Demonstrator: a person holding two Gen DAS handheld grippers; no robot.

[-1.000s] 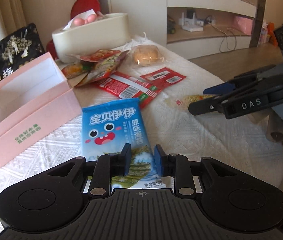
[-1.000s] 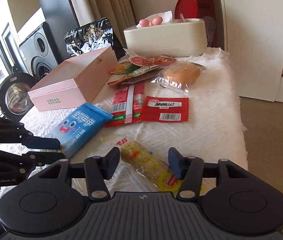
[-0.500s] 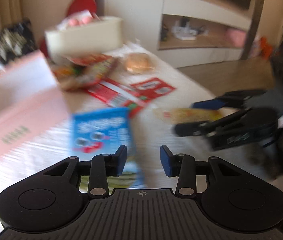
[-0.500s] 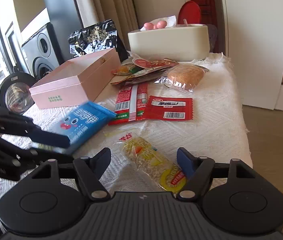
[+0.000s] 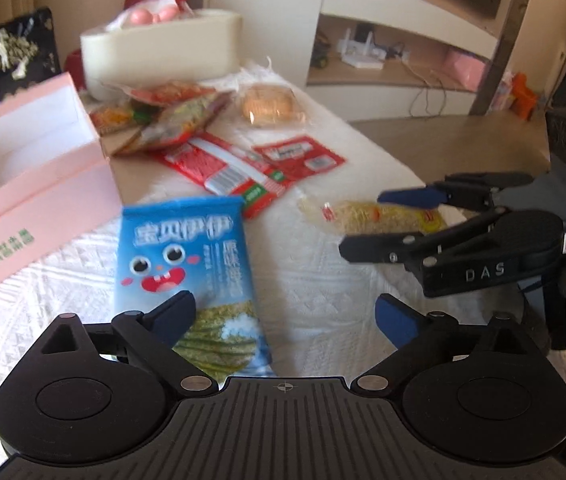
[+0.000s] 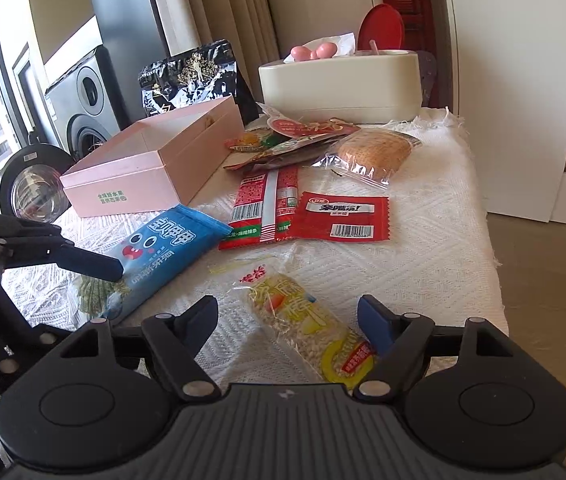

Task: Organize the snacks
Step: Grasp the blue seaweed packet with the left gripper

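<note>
White woven cloth (image 6: 423, 248) covers the worktop, and the snacks lie on it. At the far left stands an open pink box (image 6: 151, 168), with a black foil bag (image 6: 189, 76) behind it. Just in front of the box lies a blue seaweed packet (image 5: 187, 264). The left hand-held gripper (image 5: 287, 316) is over the near end of this packet; its jaws are opening wide, one finger (image 5: 171, 316) is above the packet, and the pads do not press on it. Further right lie two red packets (image 6: 303, 212), touching each other. Behind them is a heap of small snack bags (image 6: 295, 136), a wrapped bun (image 6: 371, 152) and a cream tissue box (image 6: 339, 84). Near the front edge lies a yellow rice bar (image 6: 311, 332) in clear wrapping. The right hand-held gripper (image 6: 291, 316) has this bar between its fingers; the jaws are opening and the left pad is clearly apart from it.
</note>
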